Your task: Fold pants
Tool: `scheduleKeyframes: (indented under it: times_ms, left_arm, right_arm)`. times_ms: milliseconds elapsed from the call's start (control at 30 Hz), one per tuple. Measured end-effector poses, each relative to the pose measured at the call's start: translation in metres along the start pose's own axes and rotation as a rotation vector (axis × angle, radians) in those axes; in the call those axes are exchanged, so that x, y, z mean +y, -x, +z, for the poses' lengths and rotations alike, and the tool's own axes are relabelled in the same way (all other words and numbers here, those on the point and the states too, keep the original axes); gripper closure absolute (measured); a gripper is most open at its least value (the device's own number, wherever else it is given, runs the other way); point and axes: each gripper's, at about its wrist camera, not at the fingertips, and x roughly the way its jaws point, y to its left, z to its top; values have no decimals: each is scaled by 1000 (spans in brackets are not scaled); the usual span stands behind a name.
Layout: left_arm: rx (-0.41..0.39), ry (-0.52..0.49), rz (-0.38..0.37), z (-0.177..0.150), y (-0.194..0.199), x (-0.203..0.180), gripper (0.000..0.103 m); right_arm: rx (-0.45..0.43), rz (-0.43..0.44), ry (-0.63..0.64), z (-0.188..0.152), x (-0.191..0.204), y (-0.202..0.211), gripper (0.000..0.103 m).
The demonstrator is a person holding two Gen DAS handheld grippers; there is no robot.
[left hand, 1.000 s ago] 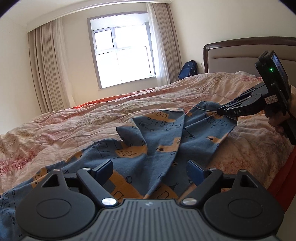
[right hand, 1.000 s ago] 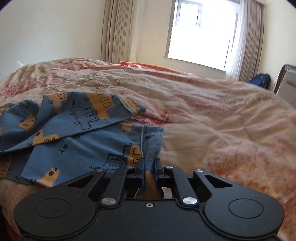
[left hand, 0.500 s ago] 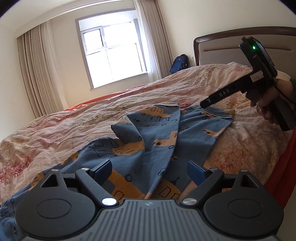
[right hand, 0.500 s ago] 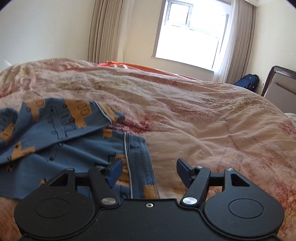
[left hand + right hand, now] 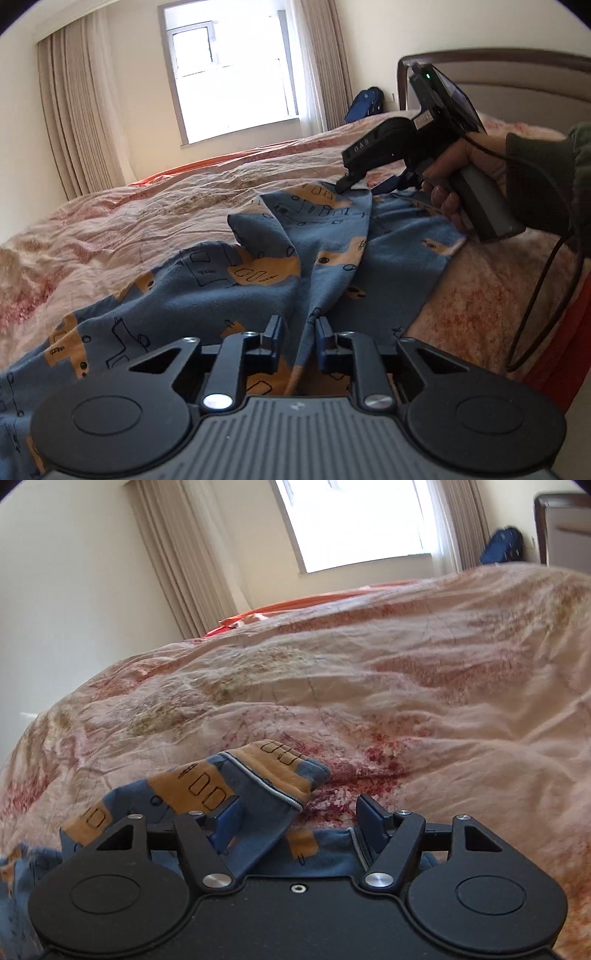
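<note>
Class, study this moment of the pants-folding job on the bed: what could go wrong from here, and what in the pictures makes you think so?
1. The left gripper pinches only a thin ridge of the pants; it may slip out once pulled.
2. The right gripper is open around the bunched hem; closing could catch too many layers, or the bedspread beneath.
3. The pants lie crumpled, legs overlapping, so the fold may trap wrinkles.
</note>
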Motion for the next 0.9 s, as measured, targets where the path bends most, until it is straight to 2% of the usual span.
scheduleKeyframes:
  times_ms: [67,100,133,167,200,367,467,533,600,767,900]
  left_arm:
    - [-9,49,-12,4,3,6,98]
    - [-26,57,-4,6,7,8,100]
    - [-50,61,6,8,11,8,102]
    - [-69,63,11,9,16,9,103]
    - [-85,67,13,11,20,9,103]
    - [-107,20,-8,11,30,-2,103]
    - [-89,4,-42,6,28,-10,103]
    - [-68,-12,-55,0,25,-17,103]
    - [-51,-23,-55,-5,21,-20,103]
    - [-41,-40,-26,-11,23,-22,103]
    - [-16,-37,-32,-13,19,-21,103]
  right_arm:
    - [12,26,-90,5,-8,-8,52]
    - [11,35,-115,7,-10,-9,71]
    - [12,46,-140,9,-11,-10,83]
    - [8,54,-146,10,-10,-9,92]
    - [-7,52,-135,11,-8,-5,97]
    - [-137,38,5,14,4,43,98]
    - [-256,-28,96,-4,-1,93,98]
    - [-290,-71,99,-23,-16,119,98]
    - [-275,-92,63,-41,-34,131,98]
    - [-189,-100,-31,-84,-68,127,98]
    - [-227,-80,-50,-96,-67,131,98]
